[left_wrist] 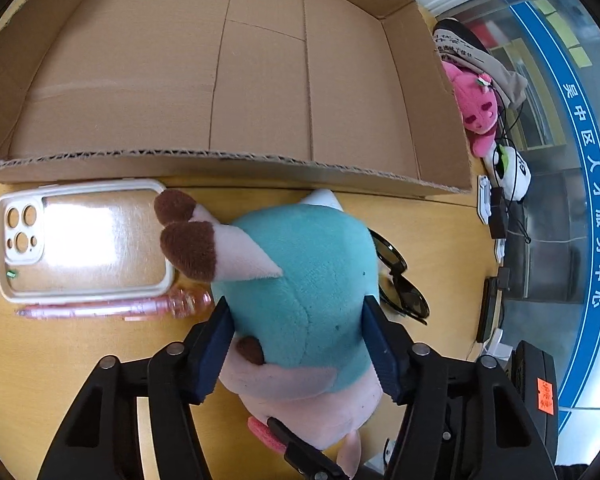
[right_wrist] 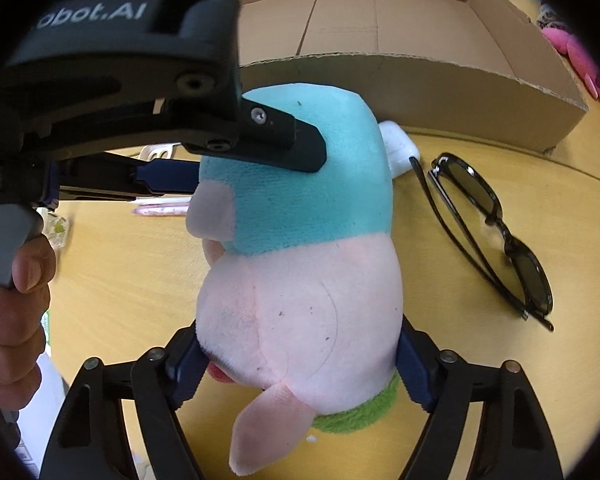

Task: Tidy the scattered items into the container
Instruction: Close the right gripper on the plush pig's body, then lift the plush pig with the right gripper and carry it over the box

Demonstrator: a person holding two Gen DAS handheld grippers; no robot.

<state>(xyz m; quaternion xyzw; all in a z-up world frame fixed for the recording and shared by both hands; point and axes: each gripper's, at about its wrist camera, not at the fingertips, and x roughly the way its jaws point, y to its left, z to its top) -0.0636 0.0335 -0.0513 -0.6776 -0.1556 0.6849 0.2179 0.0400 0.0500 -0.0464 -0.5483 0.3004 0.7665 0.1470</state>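
A plush toy (left_wrist: 312,264) with a teal head and pink body lies on the yellow table in front of the open cardboard box (left_wrist: 260,80). My left gripper (left_wrist: 297,308) is shut on its teal head, both blue pads pressing the fabric. In the right wrist view my right gripper (right_wrist: 300,332) is shut on the plush toy's (right_wrist: 300,280) pink lower body. The left gripper (right_wrist: 260,162) reaches in from the upper left there, one finger lying across the teal part. The box (right_wrist: 380,76) holds nothing that I can see.
A clear phone case (left_wrist: 84,240) and a pink pen (left_wrist: 120,308) lie left of the toy. Black sunglasses (right_wrist: 500,232) and a white earbud case (right_wrist: 398,144) lie to its right. A pink plush (left_wrist: 478,108) sits beyond the box's right wall. A person's hand (right_wrist: 16,280) grips the left handle.
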